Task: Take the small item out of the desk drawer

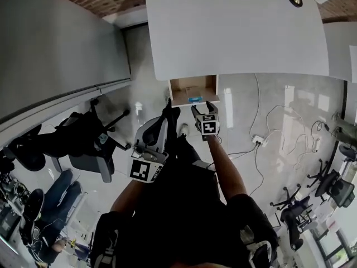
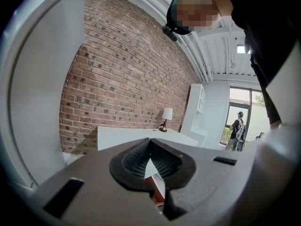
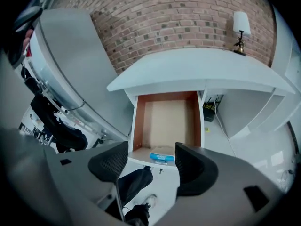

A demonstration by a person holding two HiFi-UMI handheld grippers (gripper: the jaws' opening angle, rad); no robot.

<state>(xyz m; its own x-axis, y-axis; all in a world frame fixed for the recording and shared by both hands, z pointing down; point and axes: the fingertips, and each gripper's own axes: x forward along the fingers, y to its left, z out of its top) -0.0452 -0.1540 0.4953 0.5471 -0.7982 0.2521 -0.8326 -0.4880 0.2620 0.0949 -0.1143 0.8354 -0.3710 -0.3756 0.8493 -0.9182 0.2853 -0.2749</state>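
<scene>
The desk drawer (image 1: pixel 192 88) stands pulled out from under the white desk (image 1: pixel 234 32). A small blue item (image 1: pixel 195 99) lies at its front edge. My right gripper (image 1: pixel 202 108) hovers just short of the drawer front, open and with nothing in it. In the right gripper view the blue item (image 3: pixel 162 156) sits on the drawer's (image 3: pixel 167 119) front lip, beyond and between the spread pads (image 3: pixel 110 163) of my right gripper (image 3: pixel 151 166). My left gripper (image 1: pixel 169 110) hangs beside it to the left; in its own view the left gripper (image 2: pixel 150 161) is shut and holds nothing.
A black office chair (image 1: pixel 83 141) stands at the left, and a seated person (image 1: pixel 53 205) is at the lower left. Cables and a power strip (image 1: pixel 257 140) lie on the floor right of the drawer. More chairs (image 1: pixel 295 211) stand at the right. A lamp (image 3: pixel 241 25) is on the desk.
</scene>
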